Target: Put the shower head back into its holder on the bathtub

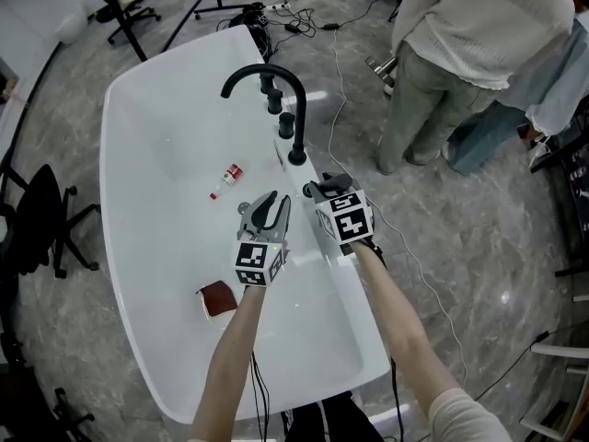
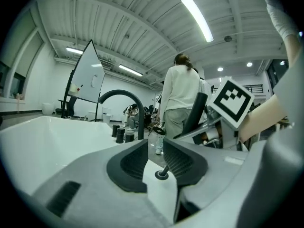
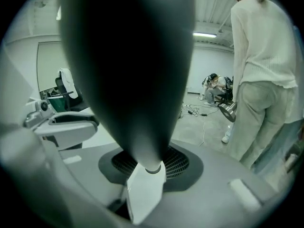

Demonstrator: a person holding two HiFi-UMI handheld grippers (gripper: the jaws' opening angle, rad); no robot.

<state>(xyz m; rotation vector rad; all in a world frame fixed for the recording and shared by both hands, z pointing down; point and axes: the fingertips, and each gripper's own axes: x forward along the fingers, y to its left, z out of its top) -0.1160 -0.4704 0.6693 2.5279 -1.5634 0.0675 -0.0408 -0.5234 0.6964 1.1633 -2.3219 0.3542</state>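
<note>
Gripping the black tapered shower head (image 3: 128,70), the right hand-held gripper (image 1: 327,196) hovers over the right rim of the white oval bathtub (image 1: 147,247). Its jaws are closed on the narrow lower end of the handle, and the broad dark body fills most of the right gripper view. In the head view the shower head sits just near the closest of the black round faucet knobs (image 1: 296,155) and is not seated on the rim.

The left hand-held gripper (image 2: 155,153) is just left of the right one, over the inside of the tub by the same rim. Its jaws are narrowly apart and press on nothing. Through the gap, a small black ring with a thin stem (image 2: 162,174) shows on the white rim beyond; I cannot tell whether either pad touches it.

Farther along the rim stands the black arched metal faucet (image 1: 267,74), its spout reaching left over the tub. A small white bottle with a red cap (image 1: 227,178) lies on the tub floor left of the knobs. A reddish-brown pad (image 1: 218,297) lies nearer, left of the left forearm.

A person in a pale top and light trousers (image 1: 460,53) stands on the grey marbled floor (image 1: 479,247) at the far right. A black office chair (image 1: 37,219) sits left of the tub.
</note>
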